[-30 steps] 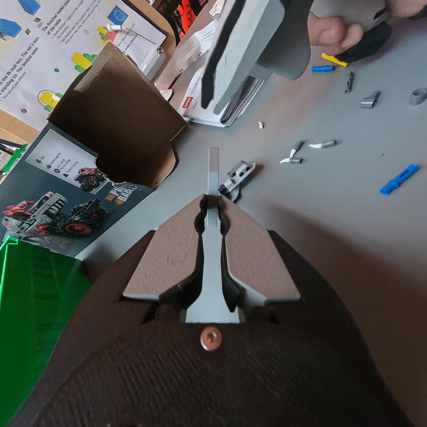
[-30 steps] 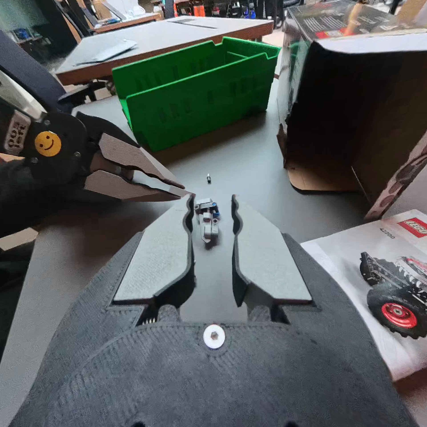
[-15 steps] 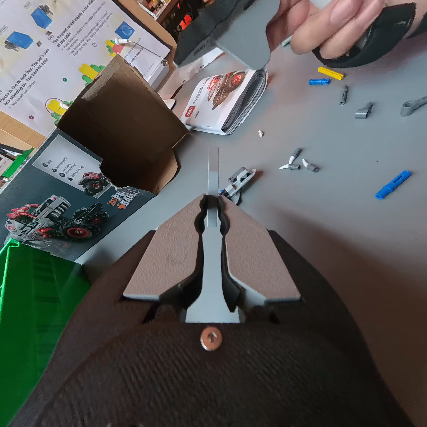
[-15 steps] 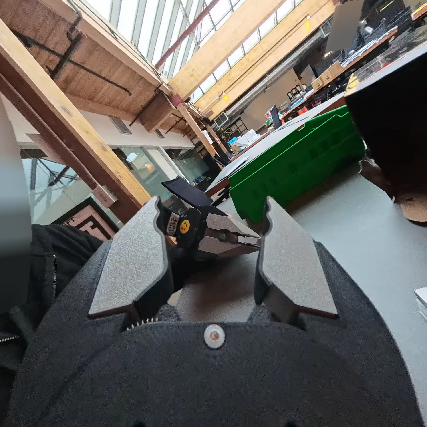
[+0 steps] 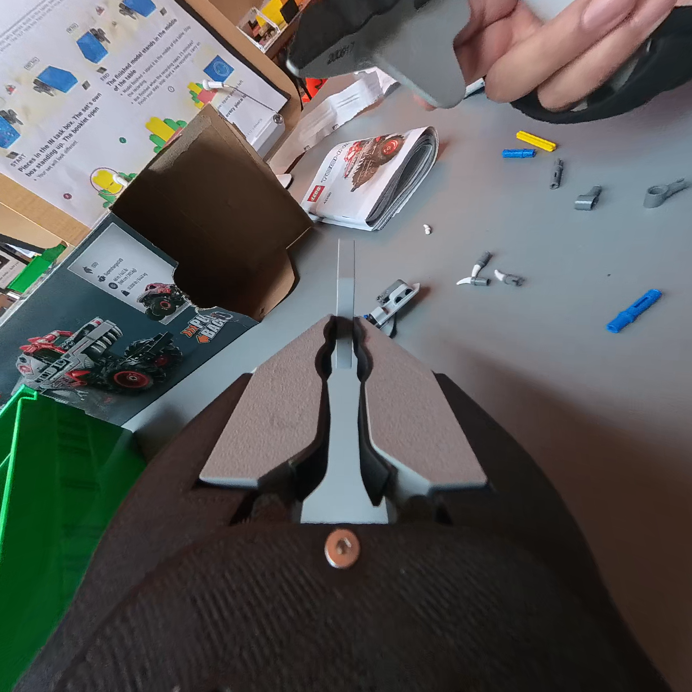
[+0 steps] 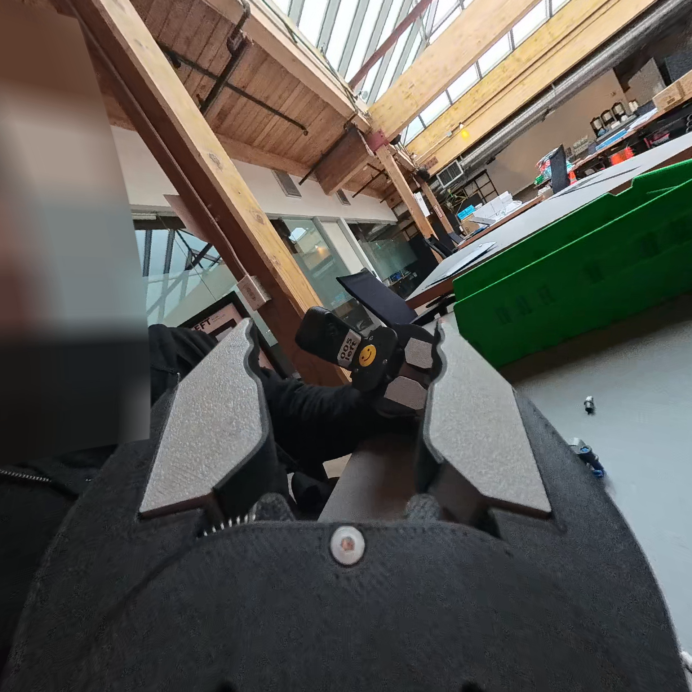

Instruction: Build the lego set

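At the left edge of the left wrist view a green bin point(image 5: 56, 486) shows only its outer wall, so its contents cannot be told; beside it lies the set's box point(image 5: 123, 329) on its side, flap open, its dark inside showing nothing; beyond it a folded instruction booklet point(image 5: 374, 179) rests on the grey table point(image 5: 524, 393); the left gripper point(image 5: 345, 322) has its fingers pinched nearly together, and whether they hold anything cannot be told; just past its tips to the right lies a small grey assembly point(image 5: 393, 299); farther right lie two claw pieces point(image 5: 486, 275), a blue pin point(image 5: 633, 310), a yellow axle point(image 5: 535, 140) and grey connectors point(image 5: 588, 198); the right gripper point(image 6: 344, 382), fingers spread wide and empty, is raised off the table, held by a hand point(image 5: 561, 48).
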### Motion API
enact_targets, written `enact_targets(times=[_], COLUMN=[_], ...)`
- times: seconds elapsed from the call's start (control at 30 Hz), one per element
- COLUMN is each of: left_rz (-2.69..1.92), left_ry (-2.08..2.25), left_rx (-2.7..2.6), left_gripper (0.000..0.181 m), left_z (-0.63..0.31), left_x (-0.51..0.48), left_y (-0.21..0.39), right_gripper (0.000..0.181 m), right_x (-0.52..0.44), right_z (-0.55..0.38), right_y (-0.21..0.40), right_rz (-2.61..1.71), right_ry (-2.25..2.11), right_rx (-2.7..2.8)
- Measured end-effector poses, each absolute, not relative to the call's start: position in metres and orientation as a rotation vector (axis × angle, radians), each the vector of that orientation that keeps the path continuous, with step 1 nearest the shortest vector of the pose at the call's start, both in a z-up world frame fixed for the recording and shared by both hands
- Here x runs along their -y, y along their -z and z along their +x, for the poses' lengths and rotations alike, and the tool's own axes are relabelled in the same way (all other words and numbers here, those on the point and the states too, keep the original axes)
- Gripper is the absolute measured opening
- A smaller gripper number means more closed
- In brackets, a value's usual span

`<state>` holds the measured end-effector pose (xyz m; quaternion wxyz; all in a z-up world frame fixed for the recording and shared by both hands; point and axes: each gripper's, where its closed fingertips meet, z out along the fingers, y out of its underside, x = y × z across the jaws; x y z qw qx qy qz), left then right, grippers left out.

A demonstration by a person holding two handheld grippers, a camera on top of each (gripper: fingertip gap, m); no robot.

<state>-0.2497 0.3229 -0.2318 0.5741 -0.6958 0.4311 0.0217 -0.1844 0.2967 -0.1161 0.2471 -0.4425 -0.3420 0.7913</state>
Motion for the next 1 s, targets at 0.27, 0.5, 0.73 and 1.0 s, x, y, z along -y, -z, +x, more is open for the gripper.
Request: enact_targets(times=[0.27, 0.5, 0.73, 1.0], left_rz=[-1.638, -1.636, -1.635, -1.626], left_ry=[-0.056, -0.056, -0.053, -0.046], left_rx=[-1.011, -1.004, -1.006, -0.994], left_gripper=[0.006, 0.006, 0.006, 0.006], left_z=[-0.251, -0.253, -0.253, -0.253], left_x=[-0.324, -0.324, -0.324, -0.324], left_y=[0.233, 0.232, 0.232, 0.229], right_gripper=[0.087, 0.085, 0.084, 0.084], right_x=[-0.268, -0.26, -0.263, -0.263], right_z=[-0.191, -0.2, -0.199, -0.201], right_y=[0.119, 0.129, 0.127, 0.129], right_rz=[-1.156, -1.19, -1.188, -1.196], right_ry=[-2.005, -1.953, -1.953, -1.945], right_rx=[1.166, 1.231, 1.207, 1.214])
